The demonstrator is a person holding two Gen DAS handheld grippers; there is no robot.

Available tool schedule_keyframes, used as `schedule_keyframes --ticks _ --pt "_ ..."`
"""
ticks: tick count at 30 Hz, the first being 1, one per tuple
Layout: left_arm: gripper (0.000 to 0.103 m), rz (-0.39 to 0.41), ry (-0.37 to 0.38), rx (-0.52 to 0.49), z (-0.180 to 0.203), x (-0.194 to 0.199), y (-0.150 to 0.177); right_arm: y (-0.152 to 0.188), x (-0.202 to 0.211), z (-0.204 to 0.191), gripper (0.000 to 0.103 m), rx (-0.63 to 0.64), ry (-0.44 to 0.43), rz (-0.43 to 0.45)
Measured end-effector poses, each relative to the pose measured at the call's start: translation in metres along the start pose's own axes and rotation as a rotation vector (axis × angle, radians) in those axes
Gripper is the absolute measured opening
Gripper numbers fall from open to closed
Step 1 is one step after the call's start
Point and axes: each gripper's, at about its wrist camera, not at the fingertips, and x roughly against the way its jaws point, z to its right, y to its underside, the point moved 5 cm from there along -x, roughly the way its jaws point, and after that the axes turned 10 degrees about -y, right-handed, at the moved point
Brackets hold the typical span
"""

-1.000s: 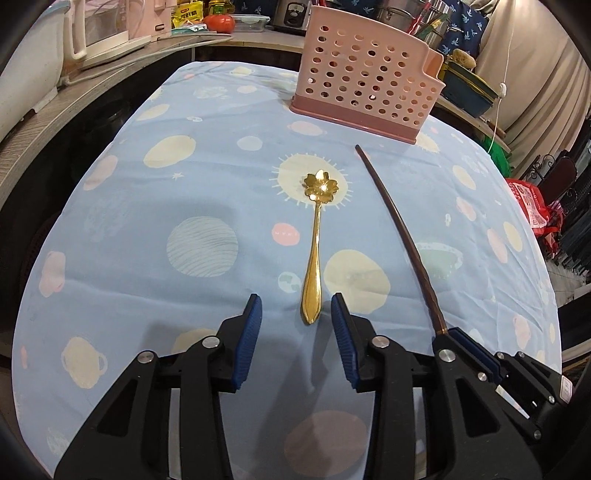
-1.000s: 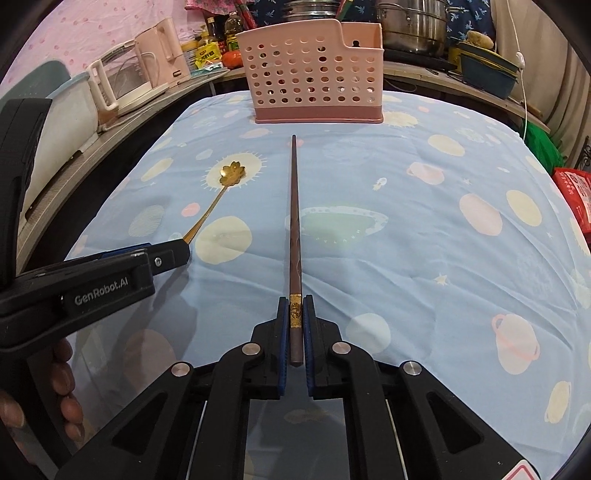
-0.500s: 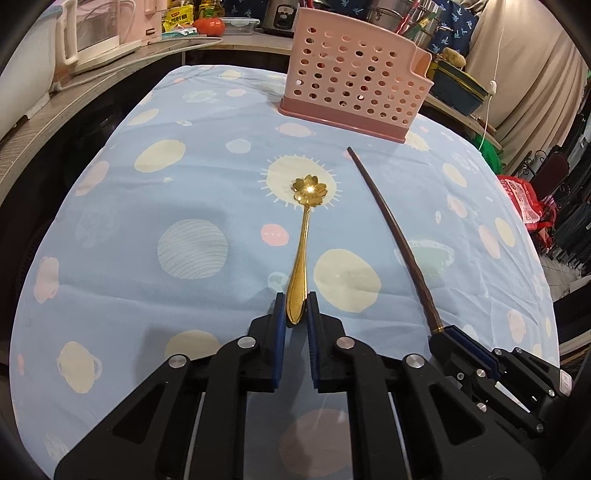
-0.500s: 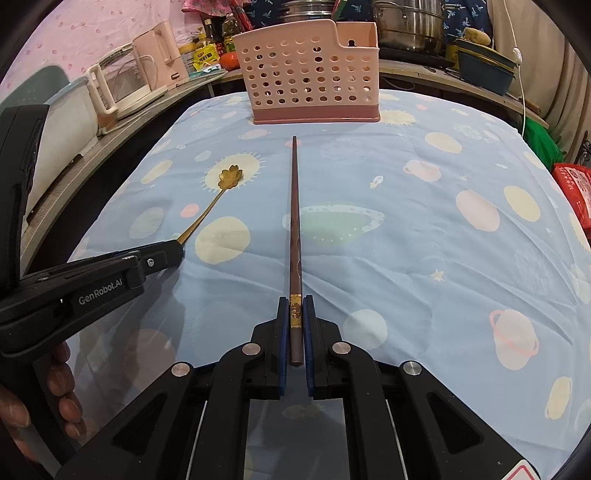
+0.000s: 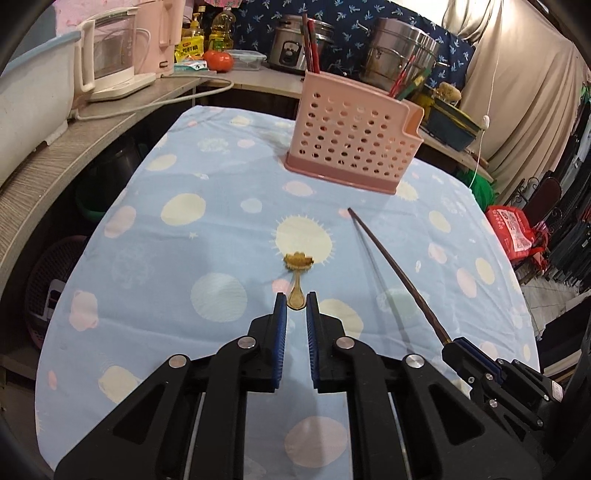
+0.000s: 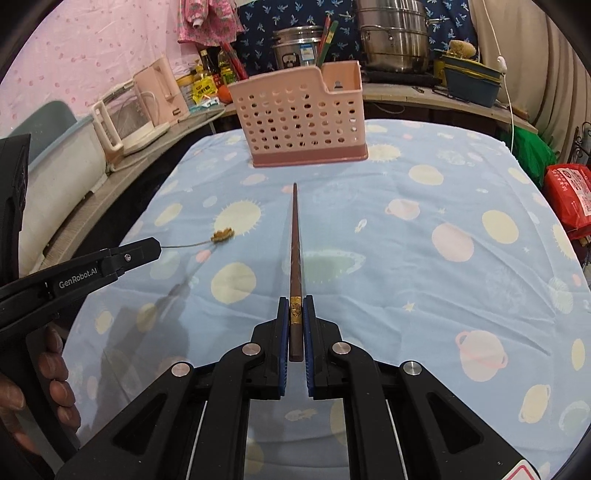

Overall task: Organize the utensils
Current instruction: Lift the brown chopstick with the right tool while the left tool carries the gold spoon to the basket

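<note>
My left gripper (image 5: 296,301) is shut on the handle end of a gold spoon (image 5: 297,273) with a flower-shaped bowl, held above the blue cloth and pointing forward. The spoon (image 6: 221,235) and left gripper (image 6: 157,248) also show in the right wrist view. My right gripper (image 6: 295,310) is shut on the thick end of a dark brown chopstick (image 6: 294,240), lifted and pointing at the pink perforated utensil basket (image 6: 299,114). The chopstick (image 5: 391,269), right gripper (image 5: 448,345) and basket (image 5: 351,147) show in the left wrist view.
The table is covered by a blue planet-print cloth (image 6: 443,240). Counters behind and left hold a kettle (image 5: 107,59), a rice cooker (image 5: 291,46), steel pots (image 6: 391,33) and a blue bin (image 6: 472,81). A red bag (image 6: 569,195) sits right of the table.
My left gripper closed on the spoon handle, then lifted it off the cloth. My right gripper raised the chopstick. Both views now look from higher toward the basket.
</note>
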Motion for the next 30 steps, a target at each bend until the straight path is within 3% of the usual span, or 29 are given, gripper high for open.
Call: schedule_keyframes --ticks 21,30 --pt "0.010 0.083 0.044 -0.042 0.015 0.032 -0.040 -0.067 0.051 -0.006 0.007 -0.020 -0.040 0.148" --pt "0.010 0.146 0.063 -0.080 0.030 0.053 -0.080 -0.119 0.076 -0.002 0.007 -0.009 -0.042 0.240"
